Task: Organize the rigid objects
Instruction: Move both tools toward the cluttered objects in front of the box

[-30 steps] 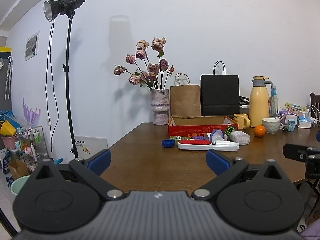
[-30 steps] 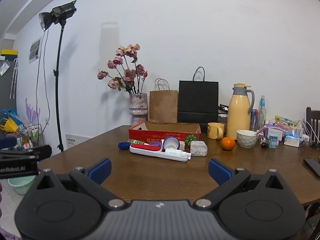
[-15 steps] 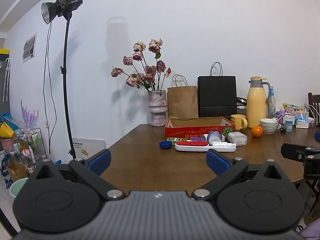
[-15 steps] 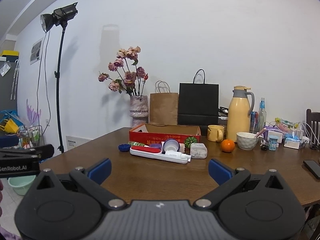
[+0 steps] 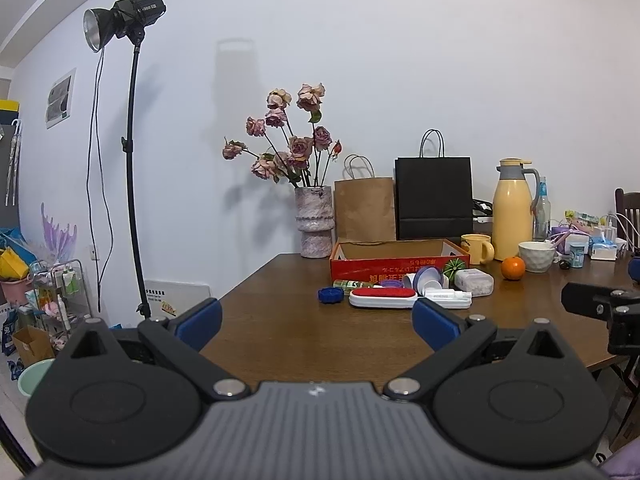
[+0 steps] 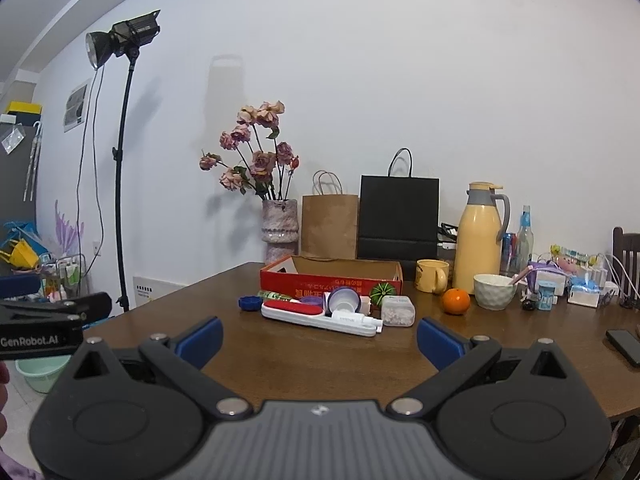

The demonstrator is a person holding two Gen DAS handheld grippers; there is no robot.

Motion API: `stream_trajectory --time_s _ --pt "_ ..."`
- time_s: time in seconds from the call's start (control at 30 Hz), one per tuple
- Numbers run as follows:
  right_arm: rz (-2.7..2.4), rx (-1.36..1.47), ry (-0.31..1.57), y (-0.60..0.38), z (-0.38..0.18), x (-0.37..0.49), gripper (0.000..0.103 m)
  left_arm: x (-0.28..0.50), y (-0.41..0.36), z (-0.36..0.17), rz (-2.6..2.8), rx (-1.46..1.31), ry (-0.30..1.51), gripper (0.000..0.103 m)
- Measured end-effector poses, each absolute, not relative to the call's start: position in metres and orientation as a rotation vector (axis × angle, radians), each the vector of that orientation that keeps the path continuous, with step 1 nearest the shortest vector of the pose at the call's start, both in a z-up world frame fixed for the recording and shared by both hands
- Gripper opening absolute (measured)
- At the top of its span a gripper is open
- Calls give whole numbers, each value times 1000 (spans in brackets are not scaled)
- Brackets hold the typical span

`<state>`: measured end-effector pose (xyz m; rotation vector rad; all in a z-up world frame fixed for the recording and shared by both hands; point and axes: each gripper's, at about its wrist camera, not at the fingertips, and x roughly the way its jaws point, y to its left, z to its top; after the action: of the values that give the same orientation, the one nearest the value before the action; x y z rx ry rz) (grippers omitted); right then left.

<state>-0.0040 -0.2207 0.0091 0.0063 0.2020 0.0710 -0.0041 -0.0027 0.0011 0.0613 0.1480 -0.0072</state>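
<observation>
Both tongs (image 5: 316, 316) (image 6: 320, 338) spread wide, empty, red box (image 6: 330, 278) well ahead, contents seemingly none.

Left gripper (image 5: 316, 318) & right gripper (image 6: 319, 338): side by side, level, fingers wide apart, nothing held.

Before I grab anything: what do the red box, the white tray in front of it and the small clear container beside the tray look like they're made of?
Red box: cardboard, matte, with brown raw inner walls and folded flaps. White tray: apparently hard plastic, smooth with a slight sheen and rounded moulded edges. Clear container: likely rigid translucent plastic, since pale contents show through its walls; glass can't be ruled out.
</observation>
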Motion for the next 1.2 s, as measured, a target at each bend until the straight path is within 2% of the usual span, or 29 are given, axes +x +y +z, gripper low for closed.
stream_trajectory --time_s 0.13,0.3,0.63,0.97,1.13,1.17,1.2 --pt "53 -31 151 -221 8 6 103 16 -2 5 -18 62 137 103" --pt "13 -71 134 -227 12 61 103 80 -2 9 -42 55 183 103" --pt "19 -71 250 -242 4 185 103 190 7 -10 -15 23 315 103" --pt "49 -31 365 -264 -17 264 103 262 -17 -18 -133 106 315 103" --pt "158 -66 449 -272 -30 296 103 300 -30 -28 -163 95 381 103" --pt "173 -84 463 -271 -32 303 103 309 -31 -31 -165 81 404 103" --pt "199 -97 467 -271 -36 312 97 317 -32 -34 -164 65 425 103"
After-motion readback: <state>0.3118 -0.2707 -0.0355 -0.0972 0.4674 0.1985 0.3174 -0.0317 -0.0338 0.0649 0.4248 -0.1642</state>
